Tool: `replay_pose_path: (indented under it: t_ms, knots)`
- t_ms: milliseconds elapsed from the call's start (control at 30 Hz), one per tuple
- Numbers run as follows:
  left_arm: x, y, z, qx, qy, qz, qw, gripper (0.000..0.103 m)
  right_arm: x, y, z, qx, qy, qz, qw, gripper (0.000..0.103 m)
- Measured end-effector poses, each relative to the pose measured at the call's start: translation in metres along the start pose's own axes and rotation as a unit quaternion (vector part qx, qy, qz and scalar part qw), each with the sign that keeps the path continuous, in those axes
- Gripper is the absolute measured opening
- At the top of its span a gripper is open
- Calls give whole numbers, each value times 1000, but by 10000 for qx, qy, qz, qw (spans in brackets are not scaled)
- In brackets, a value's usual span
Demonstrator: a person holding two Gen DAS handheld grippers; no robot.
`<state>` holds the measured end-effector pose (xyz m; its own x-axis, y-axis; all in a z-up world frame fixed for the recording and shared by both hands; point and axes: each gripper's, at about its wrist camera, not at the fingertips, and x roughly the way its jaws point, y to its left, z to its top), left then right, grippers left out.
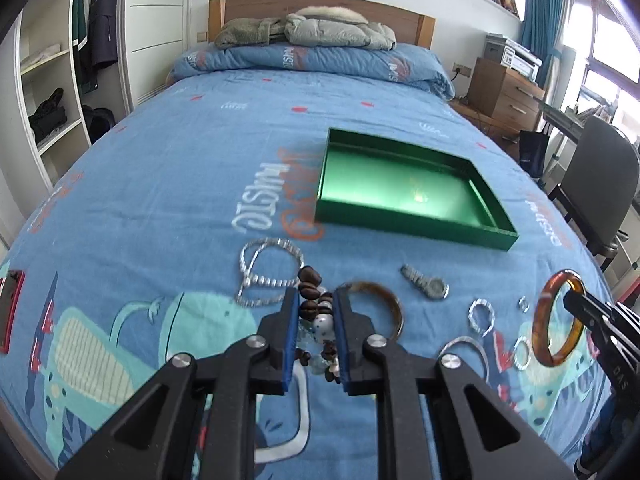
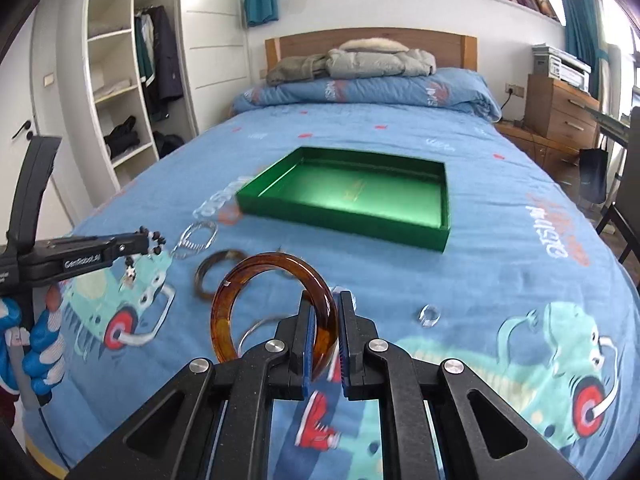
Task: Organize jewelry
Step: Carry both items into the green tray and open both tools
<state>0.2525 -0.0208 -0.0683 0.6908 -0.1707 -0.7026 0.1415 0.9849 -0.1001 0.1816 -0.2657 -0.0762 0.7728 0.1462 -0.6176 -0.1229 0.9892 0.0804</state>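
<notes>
My left gripper (image 1: pixel 316 300) is shut on a brown bead bracelet (image 1: pixel 311 280) with white and clear beads, held above the blue bedspread; it also shows in the right wrist view (image 2: pixel 154 242). My right gripper (image 2: pixel 325 300) is shut on an amber bangle (image 2: pixel 256 276), lifted off the bed; the bangle shows in the left wrist view (image 1: pixel 558 316) too. An open green tray (image 1: pixel 404 184) (image 2: pixel 352 196) lies further up the bed. On the bed lie a silver chain (image 1: pixel 268 272), a dark brown bangle (image 1: pixel 384 304) (image 2: pixel 216 270), a watch (image 1: pixel 426 286) and silver rings (image 1: pixel 482 316).
A small clear ring (image 2: pixel 429 315) lies to the right of my right gripper. A red object (image 1: pixel 10 308) sits at the bed's left edge. Jackets (image 1: pixel 308 30) are piled at the headboard. A chair (image 1: pixel 600 184) and drawers (image 1: pixel 504 88) stand to the right, shelves (image 1: pixel 48 80) to the left.
</notes>
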Motion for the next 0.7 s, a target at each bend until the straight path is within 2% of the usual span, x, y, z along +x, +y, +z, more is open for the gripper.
replay_pose_path:
  t_ms: [167, 333, 433, 533, 700]
  knots:
    - [39, -29, 72, 63, -151, -301, 9994, 16, 51, -51, 65, 451, -153, -319, 9984, 10]
    - [113, -57, 117, 42, 237, -575, 9981, 16, 131, -93, 99, 963, 232, -419, 9942, 10]
    - [162, -70, 124, 83, 586, -530, 9968, 16, 175, -103, 102, 992, 593, -496, 9921, 10]
    - [201, -76, 120, 157, 858, -298, 9957, 16, 209, -106, 99, 878, 945, -591, 9899, 10]
    - [234, -78, 113, 361, 1013, 64, 9942, 16, 230, -109, 97, 748, 1125, -752, 9880, 10]
